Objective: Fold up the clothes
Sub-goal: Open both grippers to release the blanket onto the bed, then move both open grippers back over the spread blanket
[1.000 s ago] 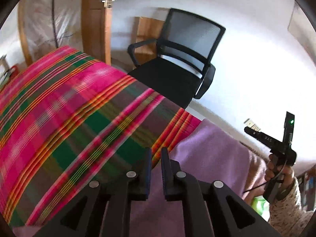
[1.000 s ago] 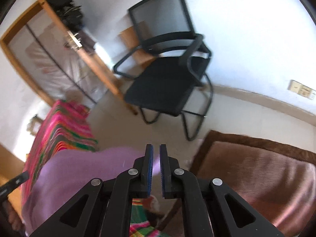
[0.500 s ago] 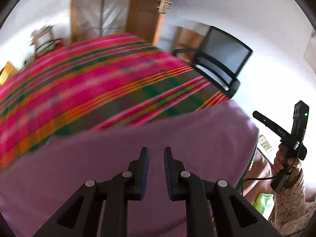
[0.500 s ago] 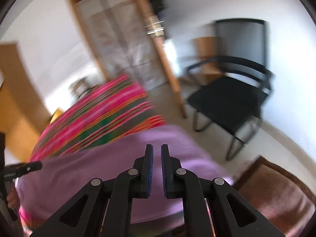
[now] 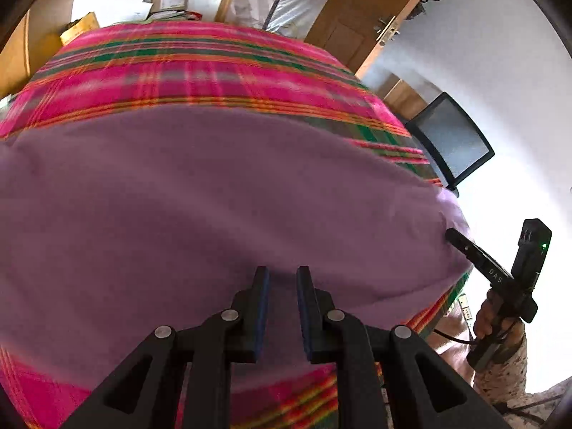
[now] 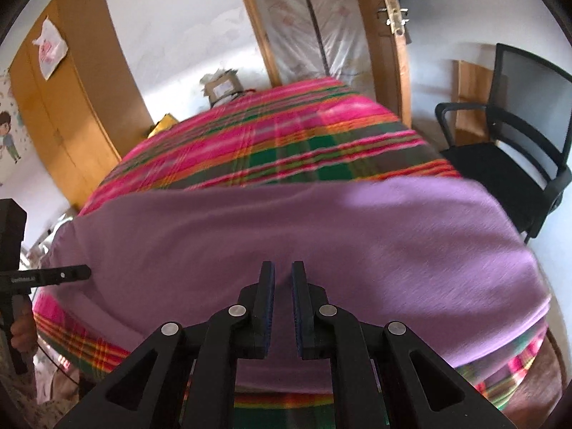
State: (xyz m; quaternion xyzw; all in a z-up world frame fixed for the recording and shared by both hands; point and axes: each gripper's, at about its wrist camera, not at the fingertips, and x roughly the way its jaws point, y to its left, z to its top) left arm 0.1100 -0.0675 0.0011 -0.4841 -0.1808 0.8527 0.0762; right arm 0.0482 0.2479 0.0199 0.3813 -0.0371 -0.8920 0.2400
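Purple cloth [image 5: 221, 193] now spread flat on the striped bed cover [image 5: 200, 68], both claws low at its near edge.

One second ago both cameras looked up at the black chair [image 6: 514, 136] and the wall, and the cloth hung in front of them; now they look down over the bed, so the cloth was carried forward and laid down. The left claw [image 5: 282, 279] and the right claw [image 6: 283, 275] each stand with a narrow gap between the fingers. I cannot tell if a thin edge of cloth is between them or if they have let go. The cloth lies smooth, with its far edge straight across the bed. I judge this suits a fold, but one layer or two is not clear.
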